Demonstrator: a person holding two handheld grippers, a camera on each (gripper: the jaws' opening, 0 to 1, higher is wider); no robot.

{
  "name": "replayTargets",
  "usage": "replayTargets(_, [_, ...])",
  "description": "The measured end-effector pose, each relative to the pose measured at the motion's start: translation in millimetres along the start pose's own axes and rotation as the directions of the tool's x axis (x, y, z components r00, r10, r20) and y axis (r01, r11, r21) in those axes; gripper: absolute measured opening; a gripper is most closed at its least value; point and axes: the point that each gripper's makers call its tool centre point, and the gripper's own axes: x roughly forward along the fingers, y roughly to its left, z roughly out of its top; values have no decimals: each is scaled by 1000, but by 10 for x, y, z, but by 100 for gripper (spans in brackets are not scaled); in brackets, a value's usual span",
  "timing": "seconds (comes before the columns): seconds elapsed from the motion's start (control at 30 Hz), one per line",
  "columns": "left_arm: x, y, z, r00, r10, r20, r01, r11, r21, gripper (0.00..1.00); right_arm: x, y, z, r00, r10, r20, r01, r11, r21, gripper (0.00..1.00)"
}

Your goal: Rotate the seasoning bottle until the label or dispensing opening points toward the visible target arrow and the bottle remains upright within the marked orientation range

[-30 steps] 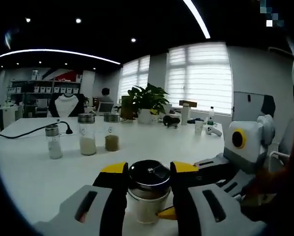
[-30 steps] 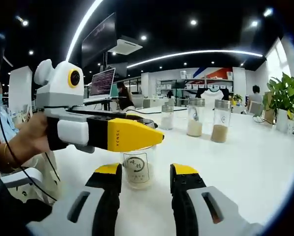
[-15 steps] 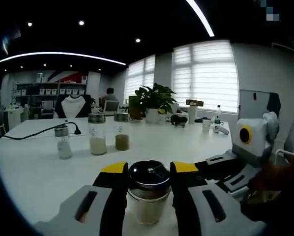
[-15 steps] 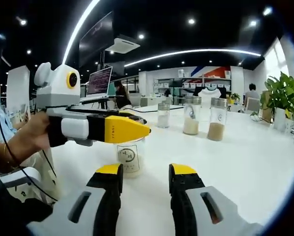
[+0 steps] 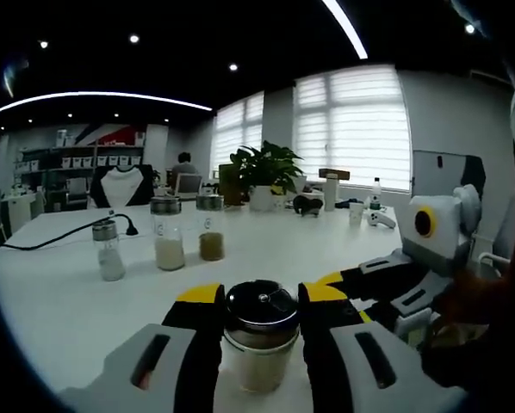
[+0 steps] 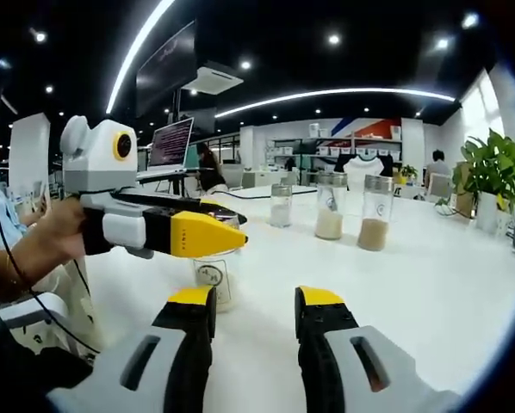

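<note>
Three clear glass jars with metal lids [image 5: 169, 243] stand in a row on the white table [image 5: 59, 292] beside a black power cable [image 5: 55, 234], a leafy green potted plant [image 5: 263, 172] behind.

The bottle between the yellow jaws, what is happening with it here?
A person holds a gripper in each hand. The left gripper is shut on the bottle, which stands upright on the white table. The right gripper is open and empty beside it. Three more jars stand further back.
</note>
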Motion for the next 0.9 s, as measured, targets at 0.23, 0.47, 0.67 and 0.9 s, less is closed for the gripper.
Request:
replayTargets(0.23, [-17, 67, -8, 1000, 16, -20, -15, 999, 50, 37, -21, -22, 39, 1000, -13, 12, 13, 1000, -9, 33])
replayTargets(0.47, [-73, 142, -21, 998, 48, -37, -46, 998, 42, 44, -24, -22, 50, 1000, -13, 16, 13, 1000, -6, 33])
replayTargets(0.67, [-169, 229, -31, 996, 84, -38, -82, 996, 40, 44, -42, -23, 45, 1000, -15, 19, 15, 1000, 2, 33])
replayTargets(0.9, [-207, 300, -39, 993, 112, -36, -111, 993, 25, 41, -67, -51, 67, 999, -34, 30, 34, 999, 2, 32])
